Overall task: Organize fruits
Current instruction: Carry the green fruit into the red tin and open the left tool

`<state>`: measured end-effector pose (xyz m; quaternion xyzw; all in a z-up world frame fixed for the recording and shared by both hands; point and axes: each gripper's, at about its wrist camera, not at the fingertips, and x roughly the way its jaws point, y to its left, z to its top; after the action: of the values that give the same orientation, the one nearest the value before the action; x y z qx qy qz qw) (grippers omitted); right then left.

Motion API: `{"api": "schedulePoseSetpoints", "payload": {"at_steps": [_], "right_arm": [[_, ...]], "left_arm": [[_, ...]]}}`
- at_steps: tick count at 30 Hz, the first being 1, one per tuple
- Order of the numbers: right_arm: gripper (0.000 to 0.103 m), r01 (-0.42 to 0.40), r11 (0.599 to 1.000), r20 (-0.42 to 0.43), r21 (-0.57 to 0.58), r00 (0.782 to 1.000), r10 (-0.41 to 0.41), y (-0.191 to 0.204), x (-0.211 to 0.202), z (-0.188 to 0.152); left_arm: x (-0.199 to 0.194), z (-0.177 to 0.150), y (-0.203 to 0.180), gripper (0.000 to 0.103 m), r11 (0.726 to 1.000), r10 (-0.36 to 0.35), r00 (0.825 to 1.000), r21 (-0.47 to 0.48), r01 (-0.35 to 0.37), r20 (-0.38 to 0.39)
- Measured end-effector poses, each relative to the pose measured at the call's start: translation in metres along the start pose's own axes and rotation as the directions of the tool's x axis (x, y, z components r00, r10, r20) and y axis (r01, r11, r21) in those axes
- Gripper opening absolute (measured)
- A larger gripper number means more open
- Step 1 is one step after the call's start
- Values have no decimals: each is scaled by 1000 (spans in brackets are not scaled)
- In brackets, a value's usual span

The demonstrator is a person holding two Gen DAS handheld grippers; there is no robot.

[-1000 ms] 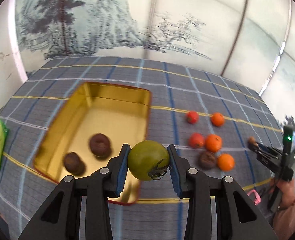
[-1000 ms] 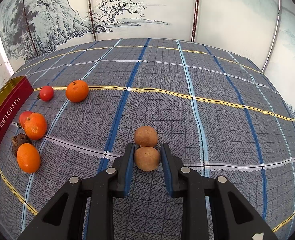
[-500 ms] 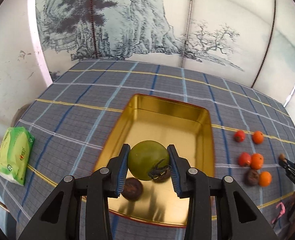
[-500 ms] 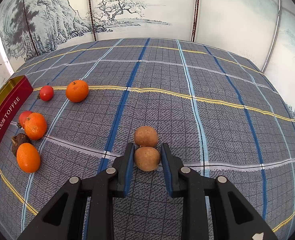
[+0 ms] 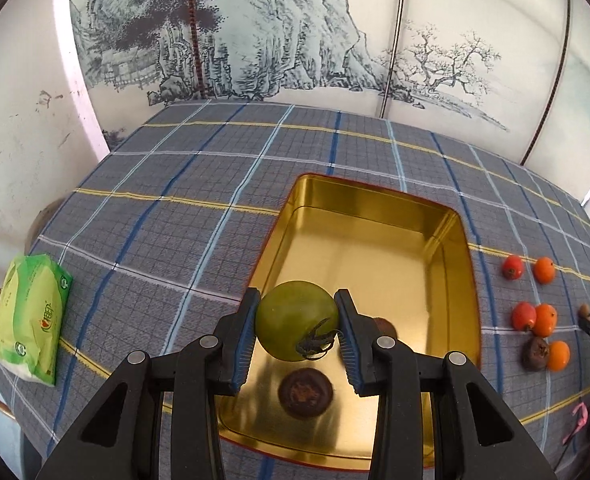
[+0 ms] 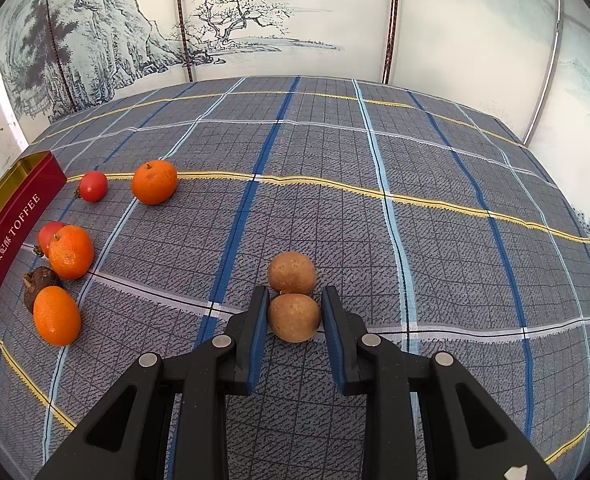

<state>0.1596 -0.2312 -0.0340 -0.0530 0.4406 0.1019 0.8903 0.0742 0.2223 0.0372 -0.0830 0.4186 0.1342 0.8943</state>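
Note:
My left gripper is shut on a green tomato and holds it above the near left part of the gold tin. A dark brown fruit lies in the tin below; another is mostly hidden behind my right finger. My right gripper has its fingers around a brown round fruit on the cloth, with small gaps either side. A second brown fruit touches it just beyond.
Oranges, red tomatoes and a dark fruit lie beside the tin's red wall. A green tissue pack lies at the table's left edge. Painted screens stand behind the table.
My left gripper has carried the green tomato leftward and farther over the tin, so the tin shifted right in its view. My right gripper and the brown fruits have not moved.

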Motion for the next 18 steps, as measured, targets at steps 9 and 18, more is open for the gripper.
{"api": "schedulePoseSetpoints", "payload": {"at_steps": [9, 18], "right_arm": [[26, 0, 1000, 0, 0, 1000, 0, 0, 0, 0], [26, 0, 1000, 0, -1, 1000, 0, 0, 0, 0]], "left_arm": [[30, 2, -4, 39, 998, -21, 998, 52, 25, -67], [54, -9, -14, 39, 995, 3, 990, 99, 11, -143]]}}
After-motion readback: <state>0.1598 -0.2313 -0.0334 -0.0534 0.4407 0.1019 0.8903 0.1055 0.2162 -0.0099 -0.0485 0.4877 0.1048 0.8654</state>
